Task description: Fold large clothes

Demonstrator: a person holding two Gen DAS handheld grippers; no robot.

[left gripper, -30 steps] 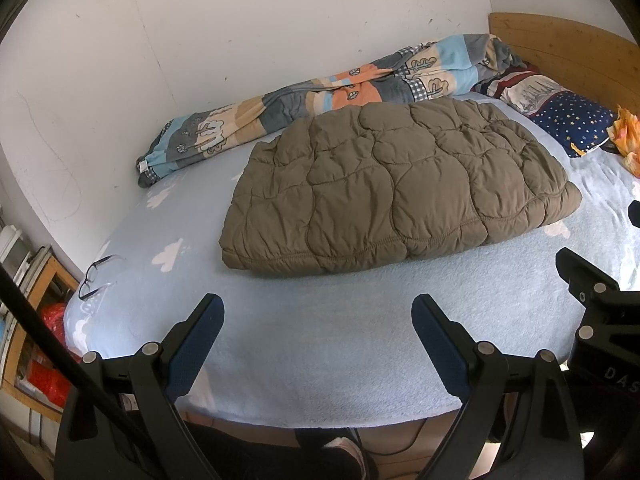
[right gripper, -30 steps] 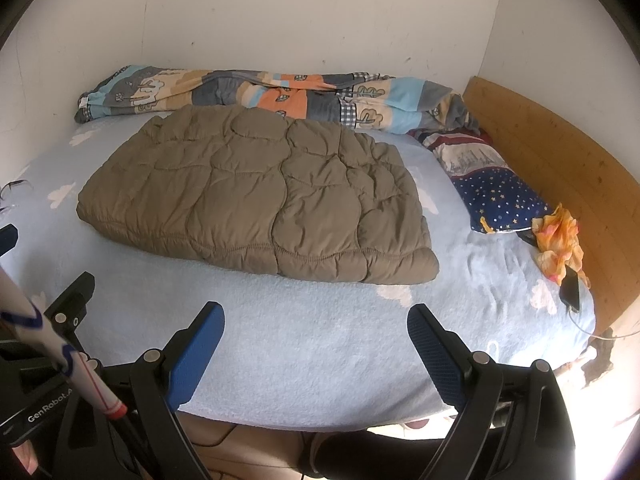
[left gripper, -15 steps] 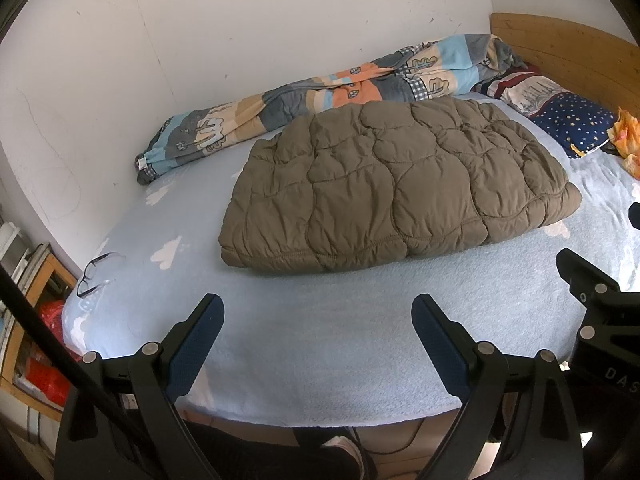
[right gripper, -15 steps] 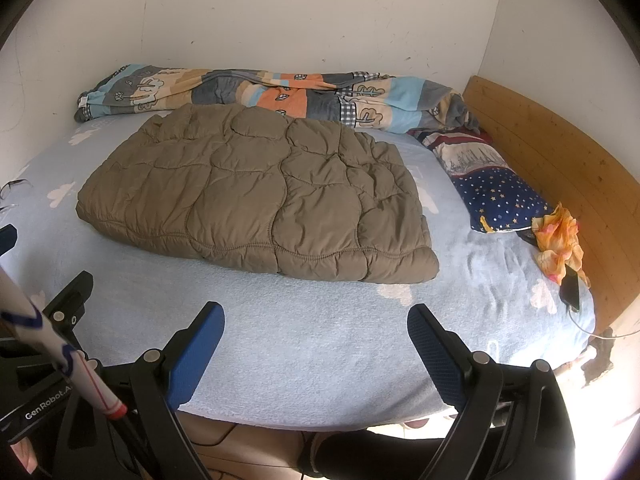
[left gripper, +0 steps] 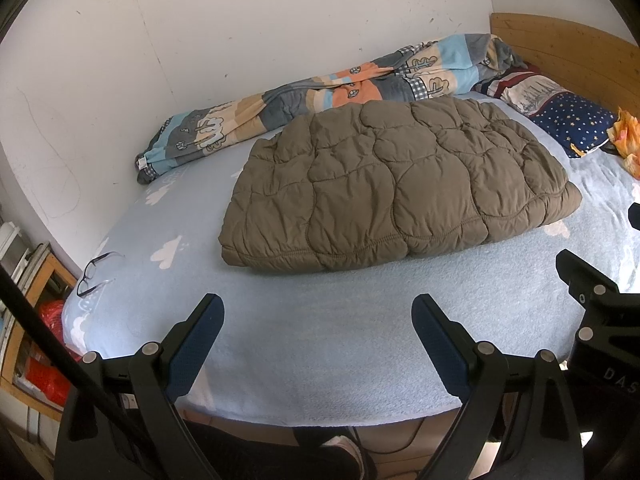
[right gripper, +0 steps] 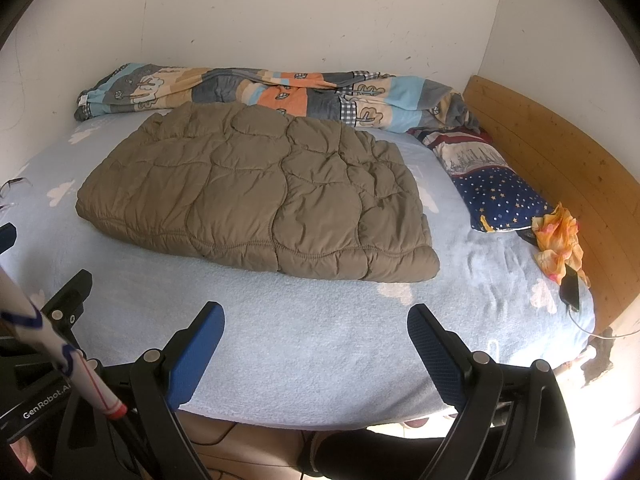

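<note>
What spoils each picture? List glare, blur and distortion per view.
Left wrist: fisheye bends the bed edge, dark corners, no blur on the quilt. Right wrist: same bending, and white glare washes out the lower right corner beyond the phone.

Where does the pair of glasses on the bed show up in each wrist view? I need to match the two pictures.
Left wrist: the glasses lie at the left, on the sheet's near-left corner.
Right wrist: only a sliver of them shows at the far left edge, cut off by the frame.
Shared landmark: the brown quilted jacket lying mid-bed; the glasses sit off its left end in both views.
</note>
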